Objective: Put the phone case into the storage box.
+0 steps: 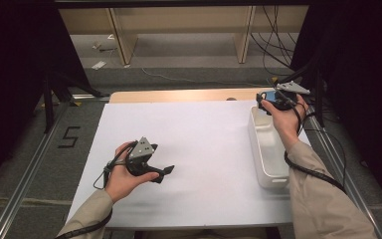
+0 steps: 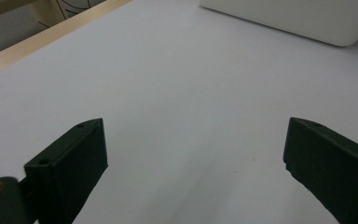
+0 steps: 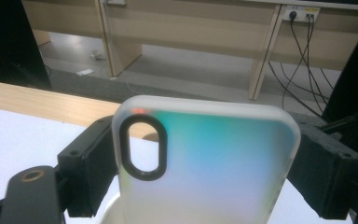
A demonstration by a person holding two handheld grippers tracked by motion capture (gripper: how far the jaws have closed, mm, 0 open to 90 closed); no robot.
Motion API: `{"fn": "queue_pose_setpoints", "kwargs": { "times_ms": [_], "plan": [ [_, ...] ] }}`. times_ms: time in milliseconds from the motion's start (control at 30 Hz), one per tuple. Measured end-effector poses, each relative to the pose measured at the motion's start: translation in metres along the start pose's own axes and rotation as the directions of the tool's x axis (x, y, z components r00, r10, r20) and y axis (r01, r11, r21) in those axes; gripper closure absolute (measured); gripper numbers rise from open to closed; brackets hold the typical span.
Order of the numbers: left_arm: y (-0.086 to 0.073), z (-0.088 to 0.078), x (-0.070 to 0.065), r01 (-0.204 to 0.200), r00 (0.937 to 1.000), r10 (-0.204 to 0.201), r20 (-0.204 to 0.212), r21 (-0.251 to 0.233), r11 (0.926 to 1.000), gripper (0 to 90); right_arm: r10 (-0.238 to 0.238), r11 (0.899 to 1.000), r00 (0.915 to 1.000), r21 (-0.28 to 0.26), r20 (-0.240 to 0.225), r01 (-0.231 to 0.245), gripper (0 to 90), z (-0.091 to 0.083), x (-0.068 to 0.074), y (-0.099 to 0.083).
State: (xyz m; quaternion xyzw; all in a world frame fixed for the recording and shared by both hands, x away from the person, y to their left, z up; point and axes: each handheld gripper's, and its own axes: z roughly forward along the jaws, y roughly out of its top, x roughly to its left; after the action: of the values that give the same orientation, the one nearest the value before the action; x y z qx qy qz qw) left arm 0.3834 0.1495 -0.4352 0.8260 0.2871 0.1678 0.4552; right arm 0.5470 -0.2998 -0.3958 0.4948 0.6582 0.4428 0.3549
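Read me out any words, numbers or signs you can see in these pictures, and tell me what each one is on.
"5": dark mark on the grey floor left of the table.
The phone case held by the right gripper bears no text.
The white bin bears none that can be read.

Frosted matt plastic phone case, glossy white plastic bin, matt table sheet.

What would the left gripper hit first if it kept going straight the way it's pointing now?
Probably the white rectangular plastic tub. The left gripper points with open, empty jaws across the bare white tabletop, and the tub's side wall lies ahead, slightly to the right. Depth is unclear, so it might graze the tabletop first.
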Motion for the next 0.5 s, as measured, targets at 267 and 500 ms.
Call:
{"fn": "queue_pose_setpoints", "kwargs": {
  "times_ms": [267, 500],
  "plan": [
    [-0.0002, 0.0000, 0.0002, 0.003, 1.0000, -0.003, -0.001, -0.001, 1.0000, 5.8, -0.005, 1.000, 1.0000, 0.010, -0.006, 0.005, 17.6, 0.0033, 0.0015, -0.0011],
    [-0.0002, -0.0001, 0.0004, 0.005, 1.0000, -0.005, 0.000, -0.003, 1.0000, 5.8, 0.000, 1.000, 1.0000, 0.030, -0.007, 0.000, 17.6, 0.0064, 0.0021, -0.0037]
  ]
}}
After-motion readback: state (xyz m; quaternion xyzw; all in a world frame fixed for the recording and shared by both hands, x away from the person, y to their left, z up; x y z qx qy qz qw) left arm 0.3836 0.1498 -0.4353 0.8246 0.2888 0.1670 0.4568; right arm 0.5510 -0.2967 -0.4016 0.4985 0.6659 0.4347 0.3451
